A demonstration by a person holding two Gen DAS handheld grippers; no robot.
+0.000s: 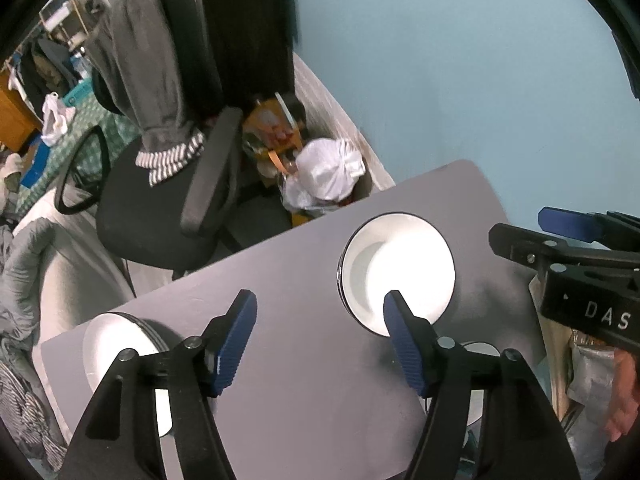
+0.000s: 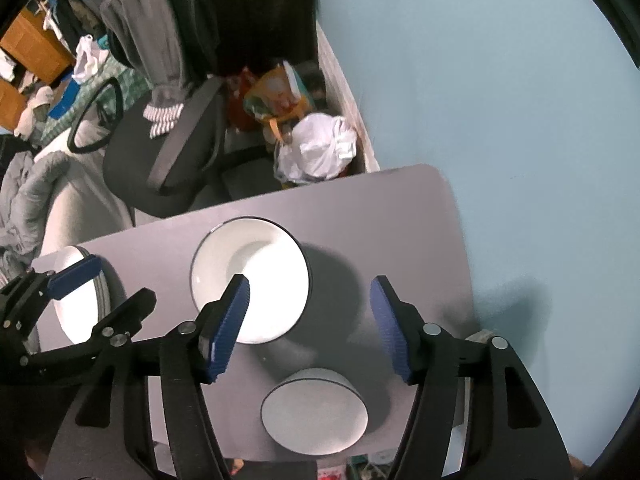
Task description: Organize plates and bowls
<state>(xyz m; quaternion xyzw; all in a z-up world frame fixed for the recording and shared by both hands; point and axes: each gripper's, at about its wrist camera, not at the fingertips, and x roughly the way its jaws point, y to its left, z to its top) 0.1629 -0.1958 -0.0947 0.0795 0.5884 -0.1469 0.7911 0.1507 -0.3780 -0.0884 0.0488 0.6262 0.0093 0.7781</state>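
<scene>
A grey table (image 1: 304, 320) (image 2: 380, 216) holds white dishes with dark rims. A large bowl (image 1: 396, 268) (image 2: 250, 280) stands mid-table. A smaller bowl (image 2: 314, 412) sits near the front edge, half hidden behind my left gripper's right finger in the left wrist view (image 1: 478, 350). A stack of white plates (image 1: 120, 344) (image 2: 76, 304) lies at the left. My left gripper (image 1: 320, 340) is open and empty above the table between the plates and the large bowl. My right gripper (image 2: 308, 324) is open and empty above the two bowls; it shows in the left wrist view (image 1: 560, 236).
A black office chair (image 1: 160, 184) with grey clothes over its back stands beyond the table. Bags and a white bundle (image 1: 328, 172) fill the corner by the light-blue wall (image 1: 460, 60). A grey bed cover (image 1: 36, 248) lies left. Packets (image 1: 588, 368) hang off the table's right side.
</scene>
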